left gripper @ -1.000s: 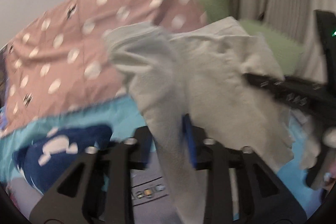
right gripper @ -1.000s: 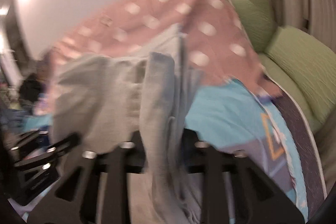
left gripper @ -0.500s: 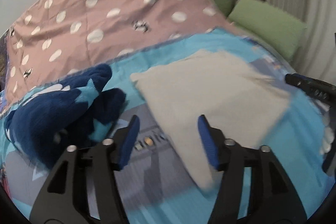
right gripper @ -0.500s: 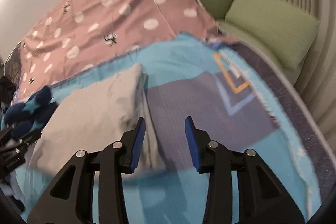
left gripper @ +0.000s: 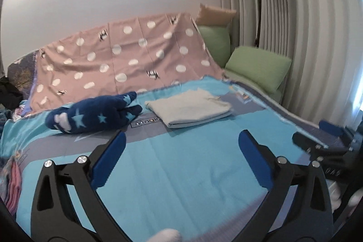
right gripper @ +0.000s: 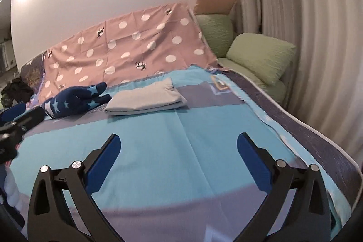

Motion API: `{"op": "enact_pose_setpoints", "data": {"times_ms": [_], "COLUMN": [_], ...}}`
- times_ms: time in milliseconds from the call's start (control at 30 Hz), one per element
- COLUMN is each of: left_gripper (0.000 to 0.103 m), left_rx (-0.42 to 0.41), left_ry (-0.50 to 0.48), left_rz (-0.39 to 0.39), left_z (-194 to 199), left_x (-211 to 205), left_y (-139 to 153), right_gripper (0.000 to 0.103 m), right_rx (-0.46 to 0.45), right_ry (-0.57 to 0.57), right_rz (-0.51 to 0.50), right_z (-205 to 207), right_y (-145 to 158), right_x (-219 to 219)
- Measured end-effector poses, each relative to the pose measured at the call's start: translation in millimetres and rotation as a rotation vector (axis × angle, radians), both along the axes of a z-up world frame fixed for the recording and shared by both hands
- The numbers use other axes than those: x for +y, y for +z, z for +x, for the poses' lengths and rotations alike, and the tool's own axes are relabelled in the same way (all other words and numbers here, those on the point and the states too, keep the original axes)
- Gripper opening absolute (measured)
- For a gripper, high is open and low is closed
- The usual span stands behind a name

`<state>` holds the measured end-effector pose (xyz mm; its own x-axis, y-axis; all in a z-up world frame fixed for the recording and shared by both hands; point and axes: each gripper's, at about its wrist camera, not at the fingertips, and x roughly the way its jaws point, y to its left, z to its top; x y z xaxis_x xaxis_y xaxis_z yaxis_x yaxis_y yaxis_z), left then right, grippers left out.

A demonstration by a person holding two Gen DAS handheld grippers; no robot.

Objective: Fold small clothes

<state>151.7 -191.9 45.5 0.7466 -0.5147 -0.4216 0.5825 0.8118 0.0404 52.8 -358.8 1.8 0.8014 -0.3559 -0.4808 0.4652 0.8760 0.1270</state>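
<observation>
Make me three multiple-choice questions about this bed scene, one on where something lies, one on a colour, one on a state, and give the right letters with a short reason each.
1. Where does the folded grey garment lie?
A. on a green pillow
B. on the blue bedspread, beside the navy star-patterned garment
C. between the left gripper's fingers

2. What colour is the cloth with white dots at the back of the bed?
A. pink
B. yellow
C. black

3. How is the navy star-patterned garment?
A. neatly folded flat
B. hanging from a gripper
C. lying bunched and unfolded

Answers:
1 B, it rests flat on the bedspread next to the navy piece.
2 A, the dotted cloth is dusty pink.
3 C, it is a rumpled heap, and both the left gripper and the right gripper are empty.
</observation>
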Motion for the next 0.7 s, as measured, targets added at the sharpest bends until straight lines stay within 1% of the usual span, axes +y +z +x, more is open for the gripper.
{"op": "enact_pose_setpoints", "data": {"times_ms": [67, 167, 200, 233, 300, 400, 700], "left_gripper": [0.101, 0.101, 0.101, 0.101, 0.101, 0.101, 0.101], "left_rx": [-0.019, -0.015, -0.007, 0.010, 0.029, 0.030, 0.055], "left_ry": [0.045, 0.139, 0.138, 0.112, 0.091, 0.076, 0.082], "left_rz": [0.007, 0.030, 0.027, 0.013, -0.003, -0.020, -0.084], "left_z": [-24.3, -50.9, -57.8, -66.9, -81.7, -99.3, -121.0], "left_x": [10.2, 21.2, 24.8, 28.9, 35.4, 45.1, 82.9], "left_y": [9.7, 16.5, 17.6, 18.4, 19.6, 22.0, 23.9], "right_gripper": [0.102, 0.102, 0.102, 0.102, 0.102, 0.102, 0.102], "right_rx": [-0.012, -0.024, -0.029, -0.031, -0.038, -0.036, -0.050], "right_ry": [-0.003, -0.016, -0.018, -0.021, -0.031, -0.043, -0.036], "right_rz": [0.005, 0.028, 0.036, 0.042, 0.045, 0.028, -0.034], "right_z": [-21.9, -50.3, -58.9, -64.4, -77.8, -87.8, -108.5], "right_y": [6.8, 15.8, 18.2, 19.7, 25.3, 30.5, 47.8], "right_x": [13.6, 28.6, 32.8, 36.1, 44.2, 52.9, 87.6]}}
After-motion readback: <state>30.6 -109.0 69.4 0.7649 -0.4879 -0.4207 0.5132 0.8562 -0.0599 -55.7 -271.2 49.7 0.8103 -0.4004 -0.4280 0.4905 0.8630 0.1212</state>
